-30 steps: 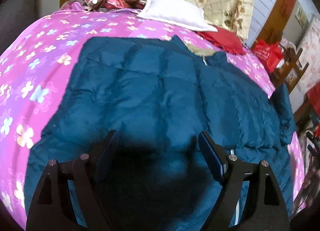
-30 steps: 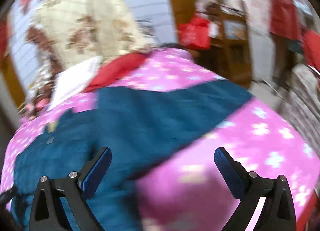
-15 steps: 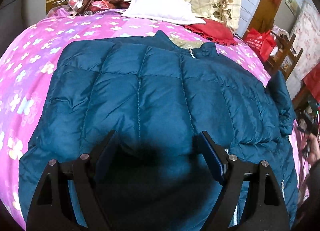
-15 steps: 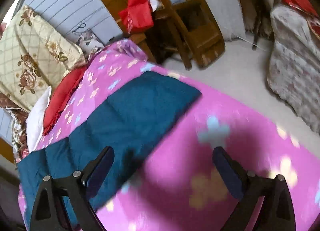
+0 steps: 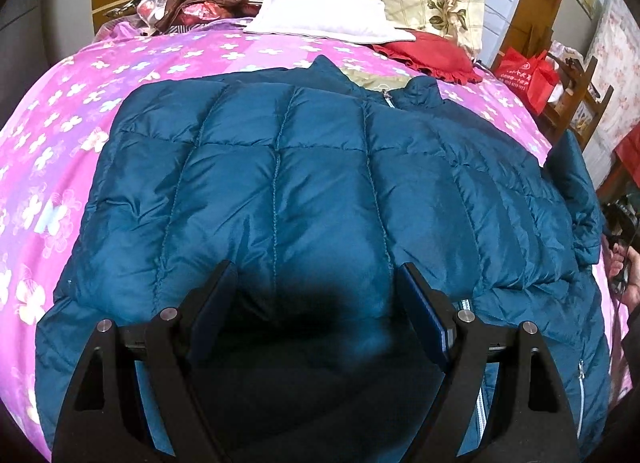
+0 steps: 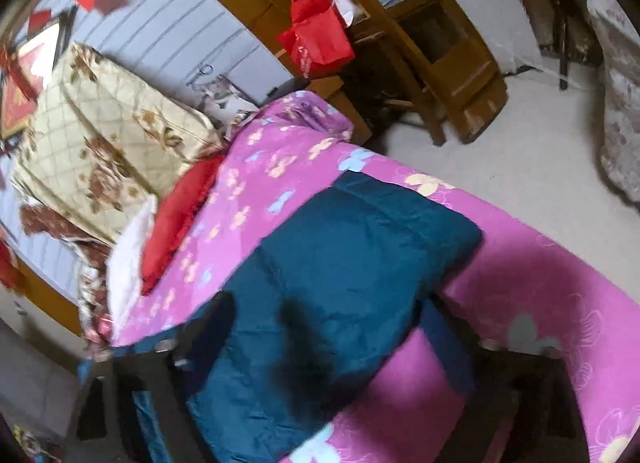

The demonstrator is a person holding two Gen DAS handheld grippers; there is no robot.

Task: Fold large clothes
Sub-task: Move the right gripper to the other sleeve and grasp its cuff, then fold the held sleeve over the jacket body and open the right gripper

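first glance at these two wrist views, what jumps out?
A big blue puffer jacket spread flat, front up, across a pink flowered bedspread fills the left wrist view, with the left gripper open just above its lower part. In the right wrist view one sleeve stretches toward the bed's edge, and the right gripper is closing around it. Pillows and a red cushion sit piled at the head of the bed.

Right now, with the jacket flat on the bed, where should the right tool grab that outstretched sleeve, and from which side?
Grip the sleeve at its cuff end, coming in over the bed edge from the floor side. It lies flat and straight across the pink bedspread, cuff free near the edge, so pinching there should let it swing over the jacket. The right tool is closing with sleeve fabric between its jaws, further up than the cuff.
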